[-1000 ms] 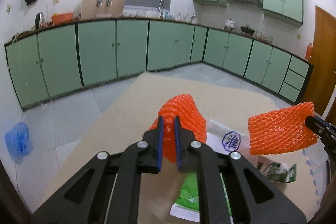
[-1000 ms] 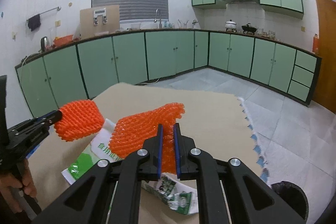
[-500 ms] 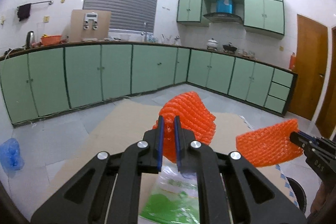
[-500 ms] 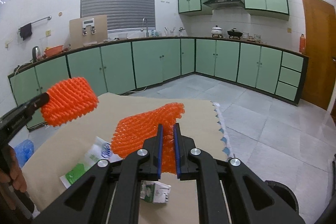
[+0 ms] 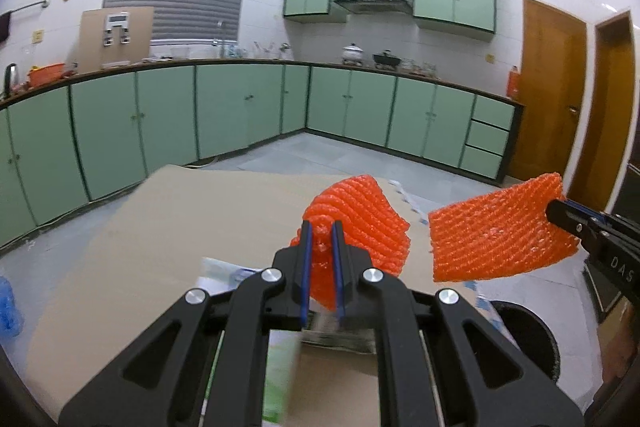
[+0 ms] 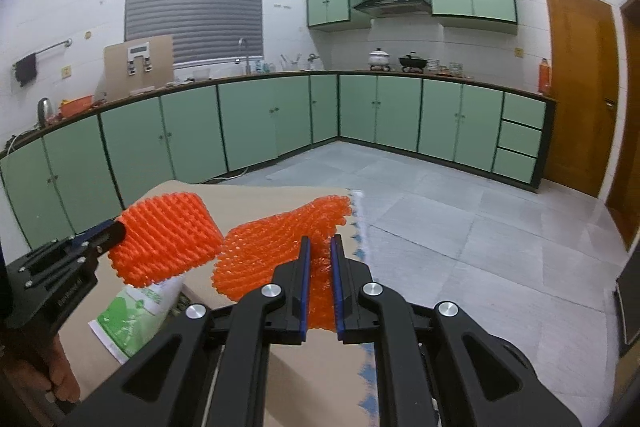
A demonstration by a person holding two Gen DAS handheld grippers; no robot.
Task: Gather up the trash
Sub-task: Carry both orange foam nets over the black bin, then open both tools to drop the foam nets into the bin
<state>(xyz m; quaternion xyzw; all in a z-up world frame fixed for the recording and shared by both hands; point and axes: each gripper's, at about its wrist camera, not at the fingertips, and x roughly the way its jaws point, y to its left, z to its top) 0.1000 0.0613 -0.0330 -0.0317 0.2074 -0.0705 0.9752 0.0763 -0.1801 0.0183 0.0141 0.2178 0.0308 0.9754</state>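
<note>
My left gripper (image 5: 320,267) is shut on an orange foam net sleeve (image 5: 360,223) and holds it above the tan table (image 5: 160,227). My right gripper (image 6: 320,279) is shut on a second orange foam net (image 6: 276,247), also in the air. In the left wrist view the right gripper (image 5: 560,213) and its net (image 5: 500,231) are at the right. In the right wrist view the left gripper (image 6: 114,229) and its net (image 6: 168,239) are at the left. A green and white wrapper (image 6: 132,319) and another packet (image 5: 336,339) lie on the table.
A black bin (image 5: 528,335) stands on the floor just right of the table's edge. Green cabinets (image 6: 280,123) line the far walls. A blue bag (image 5: 6,303) lies on the floor at the left. A wooden door (image 6: 580,87) is at the right.
Both grippers have risen with their nets and swung to the right. The black bin has come into the left wrist view.
</note>
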